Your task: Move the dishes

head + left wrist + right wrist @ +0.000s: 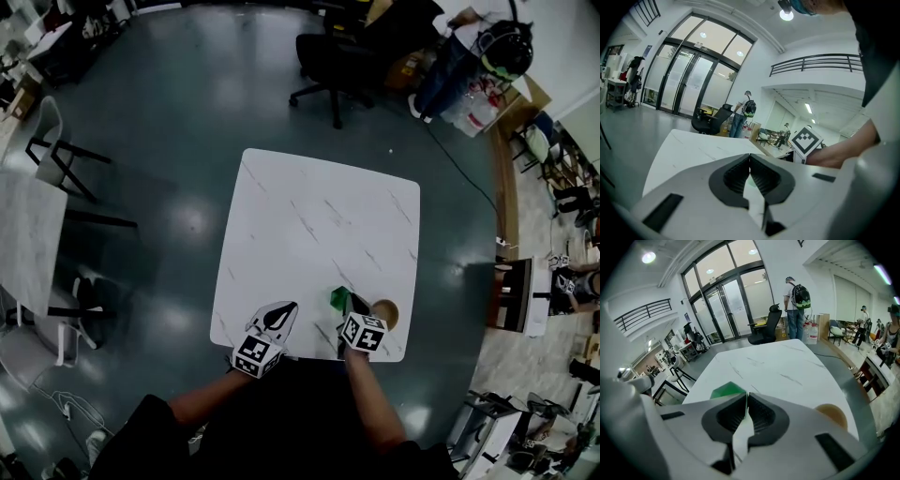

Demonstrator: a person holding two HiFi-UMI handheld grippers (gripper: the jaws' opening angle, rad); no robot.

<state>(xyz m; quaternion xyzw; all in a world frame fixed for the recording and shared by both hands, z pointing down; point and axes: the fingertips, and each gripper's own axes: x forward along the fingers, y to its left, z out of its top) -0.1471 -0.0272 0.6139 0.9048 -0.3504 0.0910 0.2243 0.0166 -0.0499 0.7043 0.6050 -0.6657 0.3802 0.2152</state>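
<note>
Tan bowl open side up, green dish beside right claw

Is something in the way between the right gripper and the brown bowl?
Nothing I can see. The bowl sits on the table just to the right of the right gripper, whose jaws are together. The green thing is on the other side, left of the jaws, so it is not between them.
</note>
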